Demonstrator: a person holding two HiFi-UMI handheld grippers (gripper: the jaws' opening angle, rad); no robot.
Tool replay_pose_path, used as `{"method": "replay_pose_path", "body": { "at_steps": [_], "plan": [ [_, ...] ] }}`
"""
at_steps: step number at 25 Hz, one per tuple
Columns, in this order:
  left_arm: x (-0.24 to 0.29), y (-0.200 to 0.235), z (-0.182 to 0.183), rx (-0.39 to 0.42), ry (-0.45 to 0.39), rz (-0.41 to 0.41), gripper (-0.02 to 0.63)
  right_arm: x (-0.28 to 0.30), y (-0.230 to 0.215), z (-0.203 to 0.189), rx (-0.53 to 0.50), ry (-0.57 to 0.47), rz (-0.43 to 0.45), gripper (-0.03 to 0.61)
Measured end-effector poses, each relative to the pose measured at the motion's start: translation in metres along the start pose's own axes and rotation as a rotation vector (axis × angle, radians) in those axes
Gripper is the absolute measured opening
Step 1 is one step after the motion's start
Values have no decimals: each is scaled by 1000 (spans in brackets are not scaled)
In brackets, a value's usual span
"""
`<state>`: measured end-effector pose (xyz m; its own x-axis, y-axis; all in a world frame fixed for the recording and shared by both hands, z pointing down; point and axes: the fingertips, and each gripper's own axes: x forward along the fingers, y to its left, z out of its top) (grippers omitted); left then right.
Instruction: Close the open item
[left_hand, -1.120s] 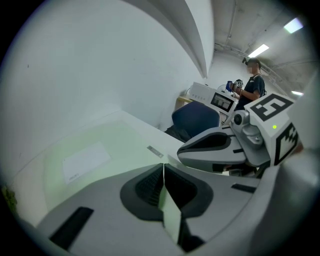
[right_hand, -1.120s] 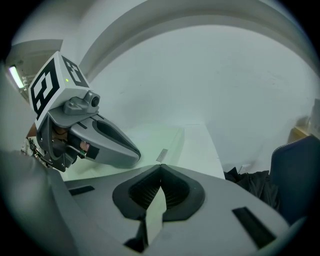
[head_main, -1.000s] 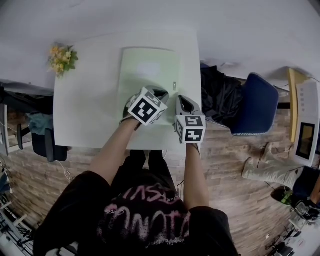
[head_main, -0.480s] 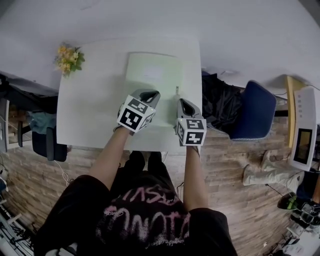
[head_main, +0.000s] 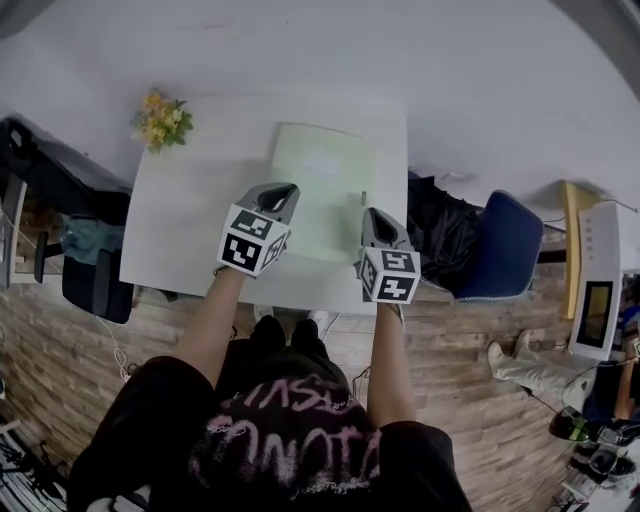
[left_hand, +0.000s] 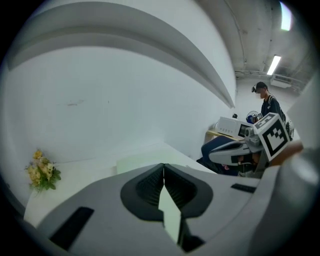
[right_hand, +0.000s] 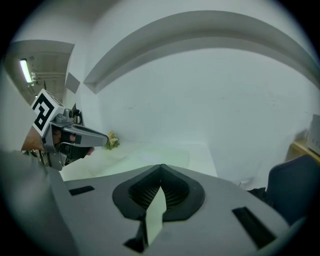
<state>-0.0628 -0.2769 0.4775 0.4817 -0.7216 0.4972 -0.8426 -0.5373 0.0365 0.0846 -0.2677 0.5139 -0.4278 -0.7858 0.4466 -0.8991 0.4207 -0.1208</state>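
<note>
One check is advised: the green folder (head_main: 322, 180), which lies flat toward the far right corner of the table (head_main: 180, 230), should show no gap under its cover. The left gripper (head_main: 281, 192) and the right gripper (head_main: 374, 216) are held tilted slightly downward over the near half, with jaws pressed together on nothing.

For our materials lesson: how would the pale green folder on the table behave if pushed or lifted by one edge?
The pale green folder lies thin and flat, so it is probably light and would likely sag if lifted by one edge. On the bare white table it would probably slide rather than tip.
</note>
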Motion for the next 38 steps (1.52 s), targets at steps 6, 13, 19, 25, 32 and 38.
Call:
{"method": "replay_pose_path", "body": {
  "at_steps": [6, 13, 19, 25, 32, 38],
  "plan": [
    [-35, 24, 15, 19, -80, 79, 5, -8, 14, 36, -54, -64, 5, 9],
    [-84, 55, 41, 29, -192, 178, 5, -18, 26, 75, -84, -142, 9, 9],
    [-124, 78, 52, 22, -254, 241, 5, -29, 40, 98, -121, -196, 8, 9],
    [-152, 84, 66, 41, -322, 269, 5, -43, 43, 110, -133, -232, -20, 9],
    [-171, 84, 79, 76, -377, 292, 4, -56, 41, 124, -146, -275, -55, 9],
    [-176, 88, 89, 80, -397, 298, 4, -60, 38, 136, -161, -302, -68, 8]
  ]
}}
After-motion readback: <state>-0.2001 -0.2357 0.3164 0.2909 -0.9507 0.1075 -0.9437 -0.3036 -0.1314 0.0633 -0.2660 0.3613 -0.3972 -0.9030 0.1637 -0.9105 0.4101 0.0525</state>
